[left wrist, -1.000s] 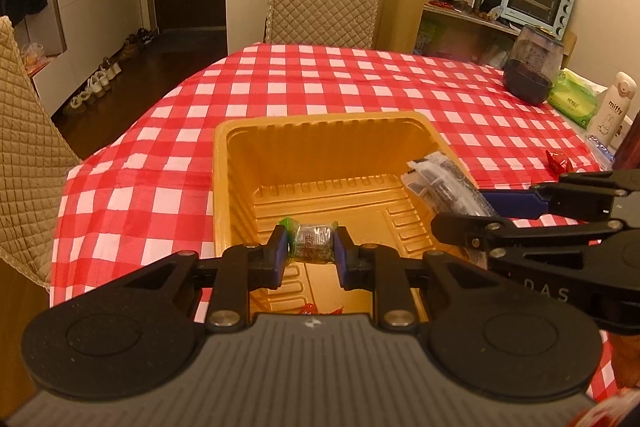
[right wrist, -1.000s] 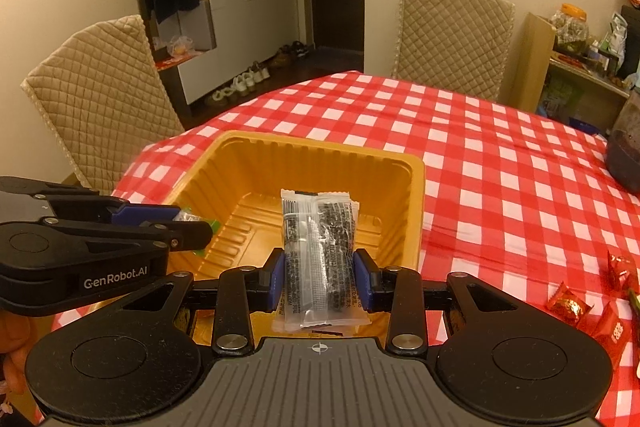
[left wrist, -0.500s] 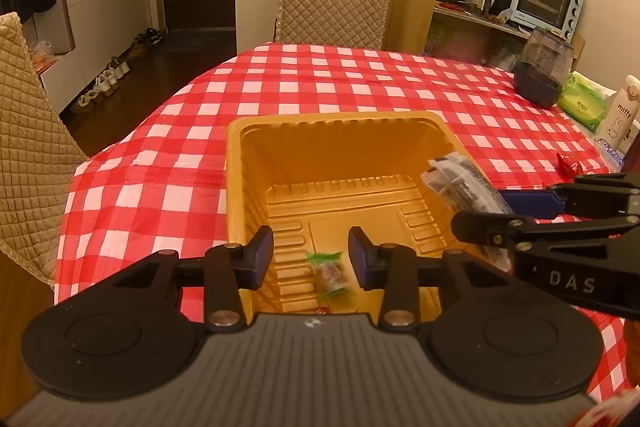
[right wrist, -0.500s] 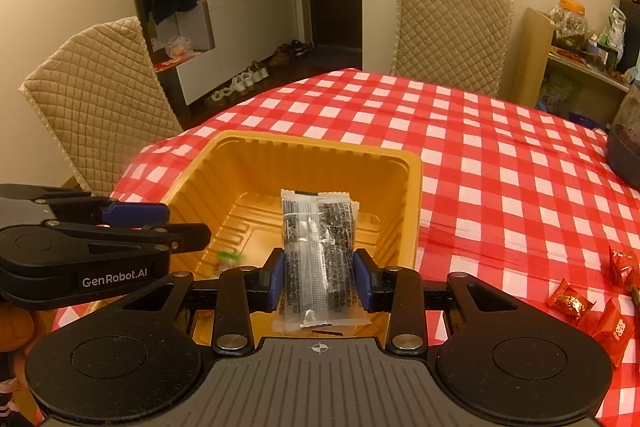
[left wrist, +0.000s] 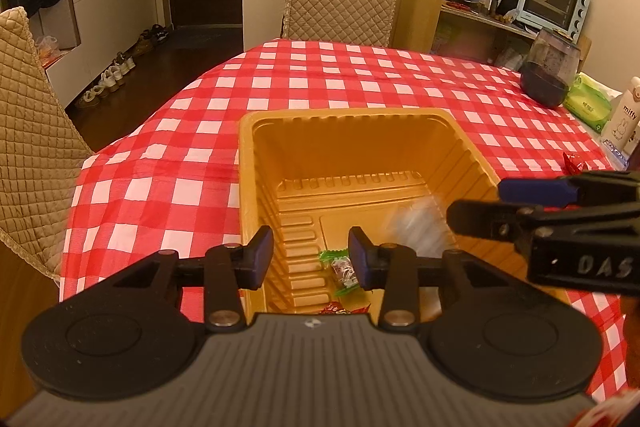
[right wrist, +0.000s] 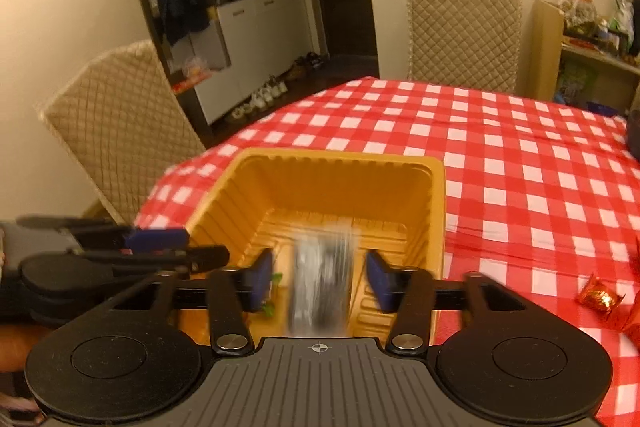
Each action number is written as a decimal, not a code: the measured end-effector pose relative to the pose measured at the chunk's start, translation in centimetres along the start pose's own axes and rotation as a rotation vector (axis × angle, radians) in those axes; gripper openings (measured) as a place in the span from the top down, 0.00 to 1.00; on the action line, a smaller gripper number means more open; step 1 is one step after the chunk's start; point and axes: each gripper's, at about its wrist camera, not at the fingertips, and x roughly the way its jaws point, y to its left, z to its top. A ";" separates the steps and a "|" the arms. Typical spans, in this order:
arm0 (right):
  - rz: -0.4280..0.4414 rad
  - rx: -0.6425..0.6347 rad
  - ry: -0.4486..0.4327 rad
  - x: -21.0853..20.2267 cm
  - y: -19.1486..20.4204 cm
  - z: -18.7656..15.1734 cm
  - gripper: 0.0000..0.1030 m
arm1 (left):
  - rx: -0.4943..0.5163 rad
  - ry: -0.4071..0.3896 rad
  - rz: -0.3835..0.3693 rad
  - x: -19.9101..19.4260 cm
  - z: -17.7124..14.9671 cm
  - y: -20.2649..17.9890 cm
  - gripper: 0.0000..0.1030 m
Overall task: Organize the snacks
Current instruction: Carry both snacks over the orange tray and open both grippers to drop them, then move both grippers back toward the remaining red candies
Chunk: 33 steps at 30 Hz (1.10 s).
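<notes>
Released, clear packet (right wrist: 322, 287) drops from the spread right tool (right wrist: 320, 277) over tray (right wrist: 438, 195).

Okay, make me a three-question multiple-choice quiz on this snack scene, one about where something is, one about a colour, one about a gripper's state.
1. Where does the green-wrapped candy lie?
A. on the tablecloth
B. in the tray
C. on a chair

2. What colour is the tray?
A. orange-yellow
B. blue
C. white

3. How are the right gripper jaws?
A. shut on a packet
B. shut on nothing
C. open, with the blurred dark packet loose between them

Answers: 1 B, the candy rests on the ribbed tray floor below the open left gripper. 2 A, its walls and rim show orange-yellow in both views. 3 C, gaps show on both sides of the packet.
</notes>
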 end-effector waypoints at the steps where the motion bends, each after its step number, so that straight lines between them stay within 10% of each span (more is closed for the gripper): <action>1: -0.008 -0.002 -0.008 -0.2 0.0 0.1 0.41 | 0.001 0.001 0.003 0.0 0.0 0.0 0.64; 33: -0.366 0.118 -0.144 -14.8 -10.1 -2.8 0.41 | 0.045 -0.093 -0.085 -4.8 1.0 -6.5 0.50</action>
